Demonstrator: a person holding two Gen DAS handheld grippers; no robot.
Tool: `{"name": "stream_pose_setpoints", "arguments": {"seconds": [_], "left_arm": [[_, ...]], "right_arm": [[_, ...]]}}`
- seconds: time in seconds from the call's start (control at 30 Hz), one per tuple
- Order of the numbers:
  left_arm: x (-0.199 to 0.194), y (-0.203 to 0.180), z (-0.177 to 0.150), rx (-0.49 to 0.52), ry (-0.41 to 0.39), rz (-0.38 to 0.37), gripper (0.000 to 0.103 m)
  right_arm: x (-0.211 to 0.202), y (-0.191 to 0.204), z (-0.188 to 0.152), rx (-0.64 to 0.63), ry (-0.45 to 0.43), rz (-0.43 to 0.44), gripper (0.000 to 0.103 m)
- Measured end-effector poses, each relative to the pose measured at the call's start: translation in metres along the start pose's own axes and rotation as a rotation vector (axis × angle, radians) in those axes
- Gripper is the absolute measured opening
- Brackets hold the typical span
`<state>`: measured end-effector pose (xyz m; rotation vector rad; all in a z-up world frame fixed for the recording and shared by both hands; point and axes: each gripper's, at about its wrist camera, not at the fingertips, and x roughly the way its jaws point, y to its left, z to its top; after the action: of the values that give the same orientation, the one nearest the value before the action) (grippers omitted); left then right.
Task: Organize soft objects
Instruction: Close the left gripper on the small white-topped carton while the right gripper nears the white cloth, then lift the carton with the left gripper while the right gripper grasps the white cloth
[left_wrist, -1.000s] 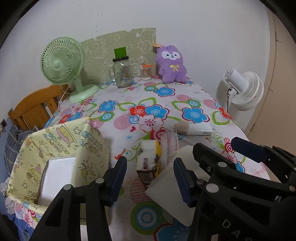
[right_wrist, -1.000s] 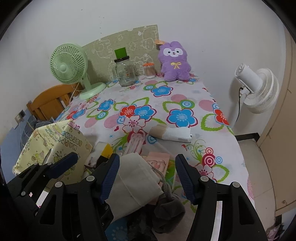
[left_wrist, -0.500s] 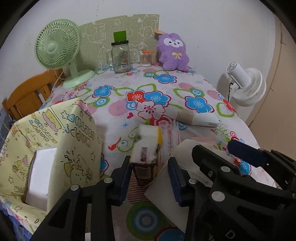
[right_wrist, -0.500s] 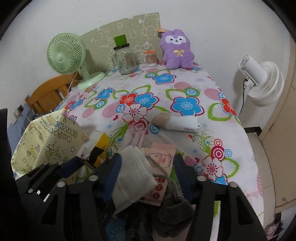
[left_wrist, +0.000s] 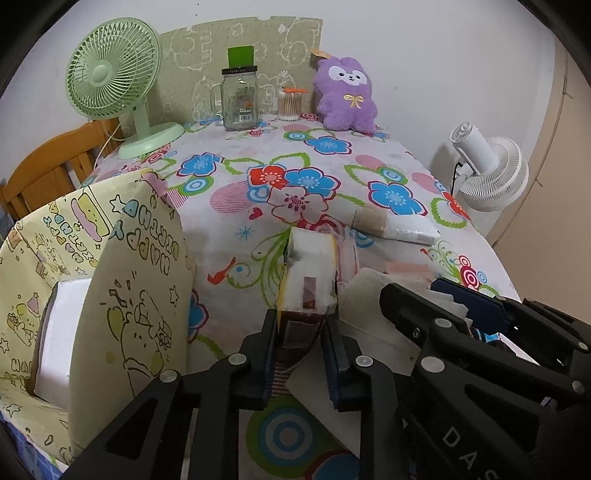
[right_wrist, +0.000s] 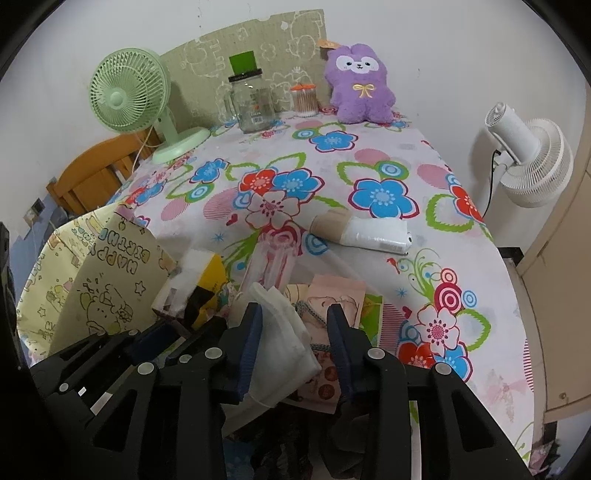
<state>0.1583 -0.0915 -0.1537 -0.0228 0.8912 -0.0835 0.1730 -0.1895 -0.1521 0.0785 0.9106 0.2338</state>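
My left gripper (left_wrist: 300, 339) is shut on a yellow-and-white tissue pack (left_wrist: 311, 273) that lies on the flowered tablecloth (left_wrist: 236, 225). The pack also shows in the right wrist view (right_wrist: 188, 280). A yellow cartoon gift bag (left_wrist: 92, 280) stands open at the left with a white item (left_wrist: 59, 332) inside. My right gripper (right_wrist: 295, 332) has its jaws close around a white folded cloth (right_wrist: 280, 332), which lies over a pink packet (right_wrist: 332, 306) and a grey cord. In the left wrist view the right gripper (left_wrist: 424, 295) sits just right of the pack.
A white-and-tan tissue pack (right_wrist: 364, 232) lies mid-table. A clear pink packet (right_wrist: 271, 258) lies near the pile. At the back stand a green fan (left_wrist: 122, 88), a glass jar (left_wrist: 239, 98), a swab jar (left_wrist: 290, 105) and a purple plush (left_wrist: 345, 96). A white fan (right_wrist: 524, 162) stands off the right edge.
Both grippers moved forward and down to the pile. The left jaws closed onto the tissue pack. The right jaws narrowed around the white cloth.
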Motion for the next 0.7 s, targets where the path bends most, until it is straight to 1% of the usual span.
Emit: {"name": "stream_pose_setpoints", "arguments": {"seconds": [0.07,0.1,0.17,0.3,0.7], "left_arm": [[0.0,0.001,0.0,-0.004,0.001,-0.002,0.019],[0.0,0.001,0.001,-0.006,0.003,-0.003,0.018],[0.001,0.002,0.001,-0.011,0.002,-0.001,0.017],[0.0,0.002,0.002,-0.011,0.006,-0.005,0.016],[-0.023,-0.001,0.01,0.003,-0.04,0.016,0.015]], "right_arm": [[0.0,0.0,0.0,0.002,-0.001,-0.002,0.04],[0.001,0.0,0.001,0.004,0.0,0.002,0.032],[0.001,0.001,0.001,0.012,0.002,0.02,0.02],[0.0,0.002,0.003,0.007,0.008,0.03,0.013],[-0.024,0.006,0.009,0.0,-0.053,0.013,0.011]]}}
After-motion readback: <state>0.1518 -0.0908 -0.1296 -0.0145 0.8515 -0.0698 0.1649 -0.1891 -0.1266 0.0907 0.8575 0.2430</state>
